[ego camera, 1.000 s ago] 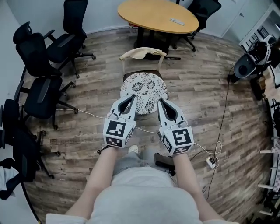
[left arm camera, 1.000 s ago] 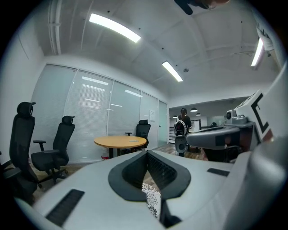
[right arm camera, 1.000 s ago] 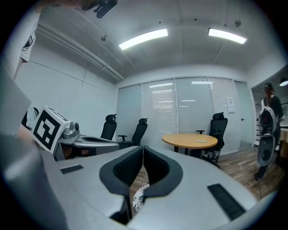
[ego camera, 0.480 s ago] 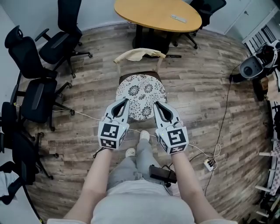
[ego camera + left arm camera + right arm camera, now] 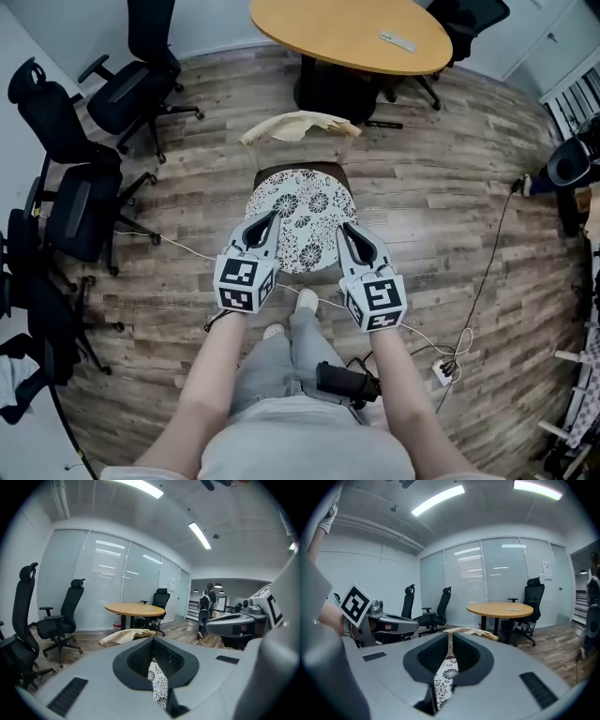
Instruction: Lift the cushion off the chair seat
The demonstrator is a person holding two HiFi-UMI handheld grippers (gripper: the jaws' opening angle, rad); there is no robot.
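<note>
A: Of what is the cushion (image 5: 302,208) made?
B: Matt printed cloth is seen.
A: And the floor (image 5: 441,187), the table (image 5: 347,33)?
B: The floor is laid in grainy wood planks; the table is topped with smooth wood.

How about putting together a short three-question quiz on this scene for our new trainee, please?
1. True or false: the patterned cushion lies on the seat of the chair.
2. Multiple choice: which has its jaws together, the left claw or the right claw? A) only the left; B) only the right; C) both.
3. Short answer: which piece of furniture stands just beyond the chair?

Key
1. True.
2. C. Each claw's own view shows its tips meeting, with nothing gripped between them.
3. The round wooden table.
</note>
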